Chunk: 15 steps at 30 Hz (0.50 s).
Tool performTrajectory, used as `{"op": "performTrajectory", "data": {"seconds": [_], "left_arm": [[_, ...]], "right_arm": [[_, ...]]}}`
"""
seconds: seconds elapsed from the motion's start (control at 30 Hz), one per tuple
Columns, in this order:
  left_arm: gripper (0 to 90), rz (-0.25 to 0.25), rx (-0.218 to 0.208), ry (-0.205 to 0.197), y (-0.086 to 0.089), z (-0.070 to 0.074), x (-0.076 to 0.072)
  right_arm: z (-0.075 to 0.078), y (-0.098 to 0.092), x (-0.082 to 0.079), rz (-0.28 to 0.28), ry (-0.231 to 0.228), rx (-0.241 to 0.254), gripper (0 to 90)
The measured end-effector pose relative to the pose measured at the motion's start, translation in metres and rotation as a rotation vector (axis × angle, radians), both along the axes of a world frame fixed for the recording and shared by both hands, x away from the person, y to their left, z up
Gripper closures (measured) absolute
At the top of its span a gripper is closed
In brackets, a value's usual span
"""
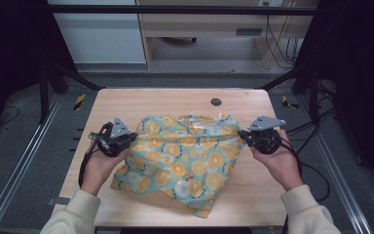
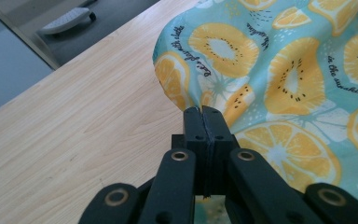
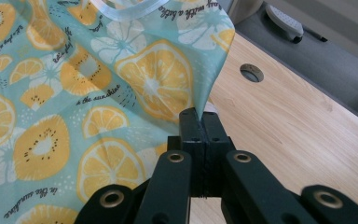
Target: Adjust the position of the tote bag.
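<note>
both claws are clenched on the cloth right now. my left claw (image 1: 126, 140) has its jaws pressed together with a pinch of the printed fabric (image 1: 185, 158) caught at the tips, and in the left gripper view the left claw (image 2: 203, 112) bites the hem just where the edge curls down toward it. my right claw (image 1: 245, 135) does the same on the opposite side; in the right gripper view the right claw (image 3: 200, 114) grips a corner fold that rises straight up from the jaw tips.

between the two claws the fabric lies spread over the wooden counter (image 1: 175, 100), rumpled, with its near end trailing toward the counter's front edge. it is a teal cloth printed with orange citrus slices, and a pale clear loop (image 3: 128, 9) shows at its far edge beyond the right claw, maybe a handle, so this could be a soft bag; i cannot say for sure.

i judge it very light, limp and thin, with no stiffness at all. it will sag and fold wherever it is not held, and it may slide out of a shallow pinch. the edges and corners are the places to hold, as i have it now. nothing fragile here, but pulling the claws apart too hard could tug the hem free.
</note>
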State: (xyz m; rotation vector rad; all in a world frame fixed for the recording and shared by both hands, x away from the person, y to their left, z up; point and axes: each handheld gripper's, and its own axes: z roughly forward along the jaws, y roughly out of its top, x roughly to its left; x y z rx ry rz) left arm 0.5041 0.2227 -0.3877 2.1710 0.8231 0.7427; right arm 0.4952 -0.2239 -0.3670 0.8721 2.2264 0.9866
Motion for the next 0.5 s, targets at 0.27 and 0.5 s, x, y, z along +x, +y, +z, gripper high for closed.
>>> {"op": "performTrajectory", "data": {"seconds": [0.27,0.5], "left_arm": [[90.0,0.000,-0.008,-0.027,0.004,-0.007,-0.020],[90.0,-0.002,-0.039,-0.050,0.011,-0.014,-0.038]], "right_arm": [[-0.004,0.002,-0.017,0.020,-0.024,-0.002,90.0],[-0.008,0.002,-0.038,0.045,-0.050,0.019,90.0]]}}
